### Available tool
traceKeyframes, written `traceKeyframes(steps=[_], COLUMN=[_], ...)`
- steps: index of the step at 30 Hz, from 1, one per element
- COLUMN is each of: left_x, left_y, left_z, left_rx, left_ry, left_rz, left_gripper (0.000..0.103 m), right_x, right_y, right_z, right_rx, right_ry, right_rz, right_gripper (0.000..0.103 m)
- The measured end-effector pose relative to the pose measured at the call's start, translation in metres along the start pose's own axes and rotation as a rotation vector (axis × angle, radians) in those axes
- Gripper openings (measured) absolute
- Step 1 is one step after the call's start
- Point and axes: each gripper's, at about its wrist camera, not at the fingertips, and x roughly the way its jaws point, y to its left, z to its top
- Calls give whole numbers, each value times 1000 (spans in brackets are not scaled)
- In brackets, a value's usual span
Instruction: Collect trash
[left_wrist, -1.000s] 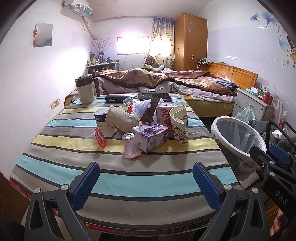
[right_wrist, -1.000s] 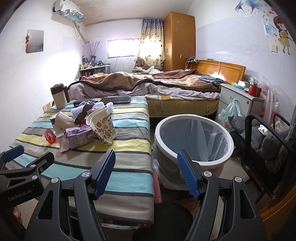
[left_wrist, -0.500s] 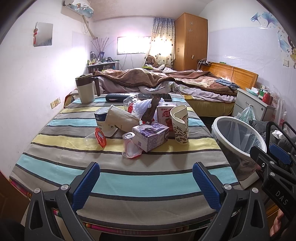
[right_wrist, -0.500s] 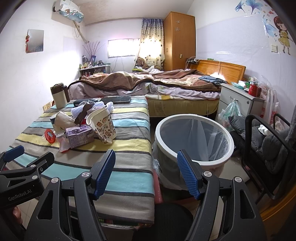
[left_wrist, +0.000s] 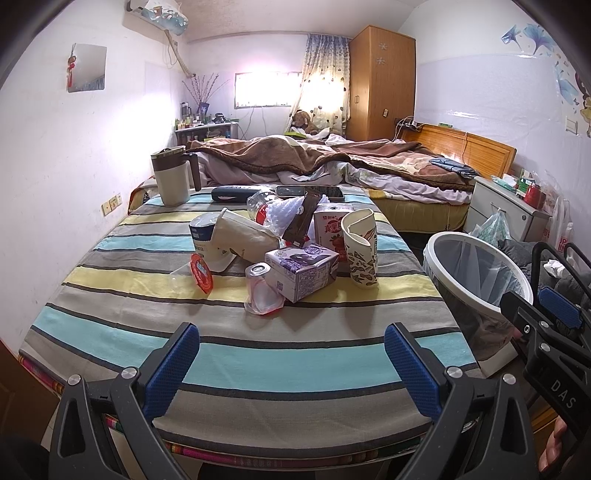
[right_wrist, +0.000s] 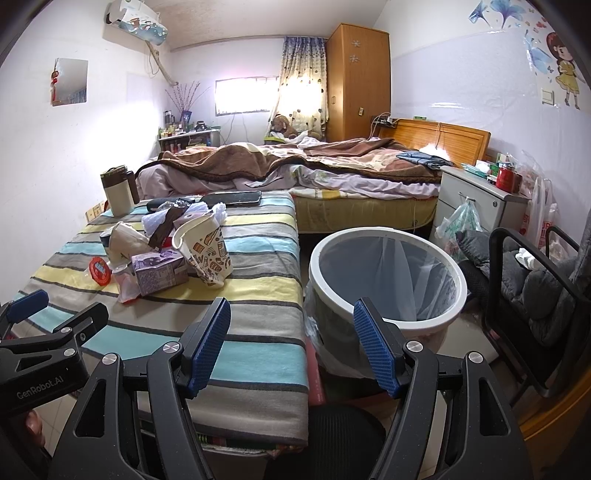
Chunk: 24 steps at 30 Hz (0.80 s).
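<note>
Blown-out window (left_wrist: 263, 89) backlights the sharp, fisheye-bent room.

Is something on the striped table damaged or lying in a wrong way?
Yes. The patterned paper cup is split open down its side. The purple carton lies tipped over, and a beige cup lies on its side in the pile. The bin beside the table looks empty.

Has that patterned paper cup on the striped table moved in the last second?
No. The patterned paper cup stands beside the purple carton, as before.

Clustered trash (left_wrist: 295, 254) beside lined bin (left_wrist: 476, 273)
</note>
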Motion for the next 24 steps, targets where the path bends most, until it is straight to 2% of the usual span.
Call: traceKeyframes(steps=[13, 17, 24], left_x=[8, 22, 48], left_y=[8, 15, 49], left_z=[-1, -1, 6], left_rx=[-12, 6, -51], left_ry=[20, 68, 99], left_rz=[5, -7, -24], left_gripper=[102, 102, 101], right_x=[2, 14, 46], right_y=[2, 4, 10], right_z=[0, 2, 11], right_rx=[-4, -9, -20], right_ry=[6, 21, 42], right_rz=[2, 15, 99], right_gripper=[71, 71, 71])
